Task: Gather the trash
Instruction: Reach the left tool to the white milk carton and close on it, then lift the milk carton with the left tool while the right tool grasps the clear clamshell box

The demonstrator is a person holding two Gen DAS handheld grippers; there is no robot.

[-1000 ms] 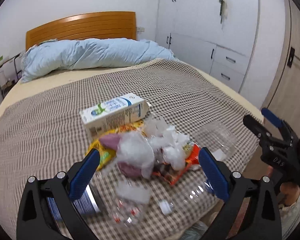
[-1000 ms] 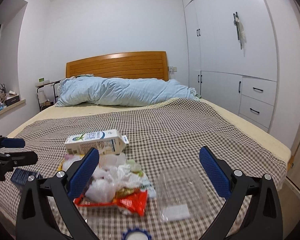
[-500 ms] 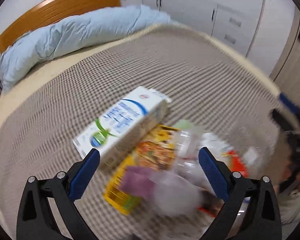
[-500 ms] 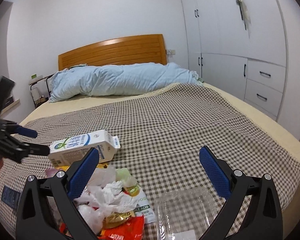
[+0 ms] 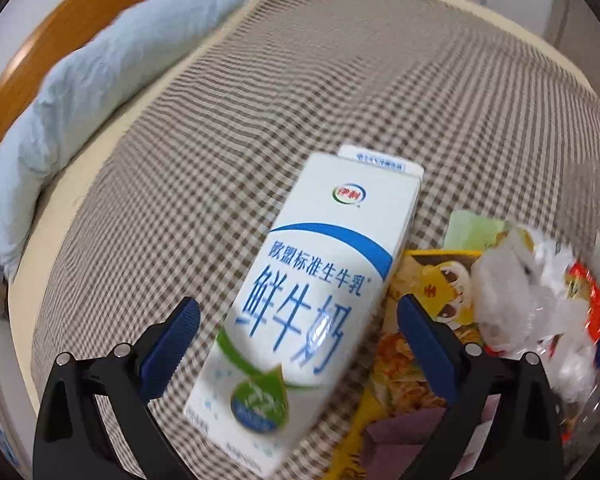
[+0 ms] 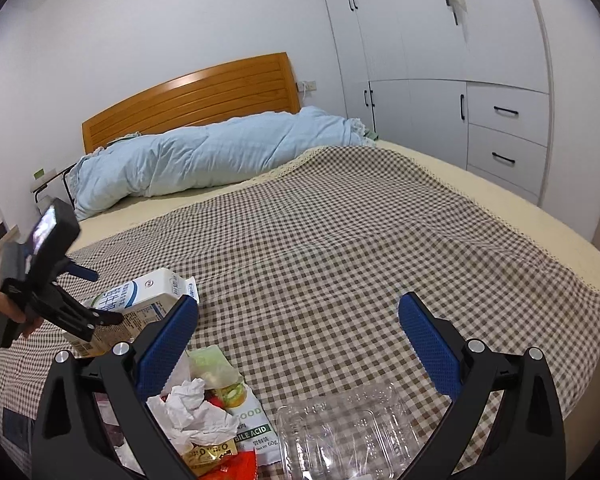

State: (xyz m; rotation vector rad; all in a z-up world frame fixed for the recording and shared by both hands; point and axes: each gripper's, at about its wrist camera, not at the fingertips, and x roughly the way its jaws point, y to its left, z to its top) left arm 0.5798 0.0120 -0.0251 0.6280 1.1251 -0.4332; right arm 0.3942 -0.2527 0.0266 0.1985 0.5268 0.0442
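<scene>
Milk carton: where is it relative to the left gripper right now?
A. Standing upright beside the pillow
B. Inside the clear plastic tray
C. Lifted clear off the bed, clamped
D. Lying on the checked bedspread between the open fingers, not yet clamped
D. In the left wrist view the milk carton lies flat on the checked bedspread, with the left gripper open and its blue fingers spread on either side of it.

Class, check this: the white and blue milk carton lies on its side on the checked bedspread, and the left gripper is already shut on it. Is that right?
Not quite. The white and blue milk carton does lie on the checked bedspread, but the left gripper is open, straddling it, as the left wrist view shows.
</scene>
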